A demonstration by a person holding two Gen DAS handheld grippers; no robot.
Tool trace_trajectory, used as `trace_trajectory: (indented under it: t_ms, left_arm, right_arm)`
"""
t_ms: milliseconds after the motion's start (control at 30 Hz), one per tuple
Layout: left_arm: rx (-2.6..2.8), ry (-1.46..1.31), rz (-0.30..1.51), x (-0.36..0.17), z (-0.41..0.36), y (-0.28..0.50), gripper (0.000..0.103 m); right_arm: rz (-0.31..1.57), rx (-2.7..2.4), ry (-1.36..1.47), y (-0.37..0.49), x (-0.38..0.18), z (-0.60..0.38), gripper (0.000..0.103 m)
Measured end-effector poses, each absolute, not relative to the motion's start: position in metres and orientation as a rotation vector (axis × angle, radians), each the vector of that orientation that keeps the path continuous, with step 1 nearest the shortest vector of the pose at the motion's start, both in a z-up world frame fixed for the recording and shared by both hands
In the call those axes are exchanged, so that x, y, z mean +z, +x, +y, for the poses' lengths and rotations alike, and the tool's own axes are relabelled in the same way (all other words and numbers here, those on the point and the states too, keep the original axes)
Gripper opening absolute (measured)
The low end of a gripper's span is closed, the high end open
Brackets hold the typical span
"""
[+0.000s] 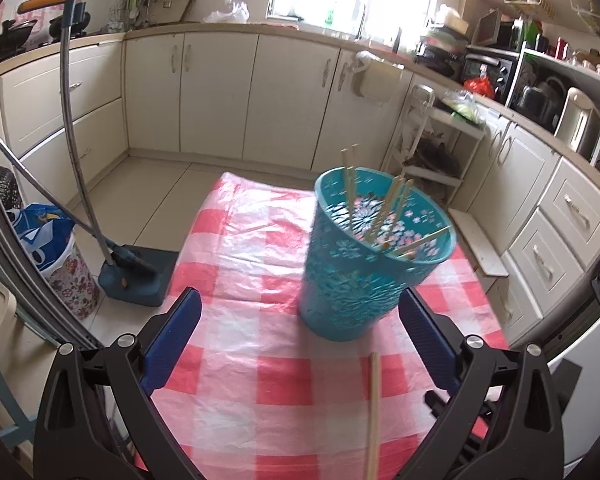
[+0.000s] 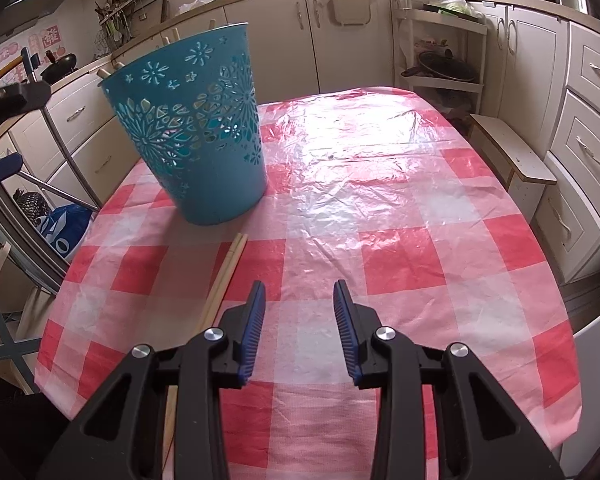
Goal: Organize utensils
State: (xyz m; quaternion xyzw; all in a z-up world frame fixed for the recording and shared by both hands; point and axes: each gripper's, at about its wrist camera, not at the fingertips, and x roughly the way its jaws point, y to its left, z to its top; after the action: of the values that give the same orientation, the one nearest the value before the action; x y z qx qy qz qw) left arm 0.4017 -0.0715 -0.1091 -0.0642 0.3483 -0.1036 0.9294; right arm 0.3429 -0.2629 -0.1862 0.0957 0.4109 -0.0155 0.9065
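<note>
A teal cut-out basket (image 1: pixel 364 276) stands on the red-and-white checked table (image 1: pixel 260 380), with several wooden chopsticks (image 1: pixel 384 208) leaning inside it. My left gripper (image 1: pixel 300 294) is wide open just short of the basket. Its right finger is close to the basket's base and its left finger is well clear. A loose pair of chopsticks (image 1: pixel 374 412) lies on the cloth in front of the basket. In the right wrist view this pair (image 2: pixel 224 276) lies just left of my right gripper (image 2: pixel 300 300), which hangs open above the cloth with nothing between its fingers. The basket (image 2: pixel 204 144) is ahead to its left.
A broom and dustpan (image 1: pixel 136 276) and a lined bin (image 1: pixel 48 240) stand on the floor left of the table. Cream cabinets ring the room. A white rack (image 2: pixel 440 52) and a low wooden step (image 2: pixel 512 152) sit beyond the table's far right edge.
</note>
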Motion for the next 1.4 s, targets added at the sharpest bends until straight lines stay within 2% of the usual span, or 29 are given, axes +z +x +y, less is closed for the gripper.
trace_trajectory:
  t_ms: [333,567,867,1000,1167,1267,1400]
  left_arm:
    - [-0.146,-0.158,0.869,-0.143,-0.027,0.43,0.095]
    - [-0.173,-0.098,0.897,-0.151,-0.042,0.431,0.095]
    - [-0.201,-0.054,0.922,-0.159,-0.063,0.429,0.095]
    - [-0.211,-0.035,0.93,-0.162,-0.067,0.428,0.095]
    - [-0.243,0.005,0.95,-0.17,-0.083,0.423,0.095]
    - [-0.275,0.048,0.977,-0.182,-0.103,0.418,0.095]
    - [-0.311,0.132,0.998,-0.201,-0.142,0.408,0.095]
  right_arm:
    - [0.855,0.027,0.132,0.346,-0.187,-0.247,0.035]
    - [0.886,0.076,0.154,0.358,-0.192,-0.239,0.035]
    - [0.928,0.082,0.011,0.364,-0.203,-0.21,0.035]
    - [0.946,0.083,0.06,0.365,-0.204,-0.22,0.033]
    - [0.948,0.079,-0.02,0.362,-0.205,-0.214,0.026]
    - [0.956,0.084,-0.009,0.36,-0.205,-0.219,0.015]
    - [0.962,0.042,0.013,0.353,-0.204,-0.244,0.012]
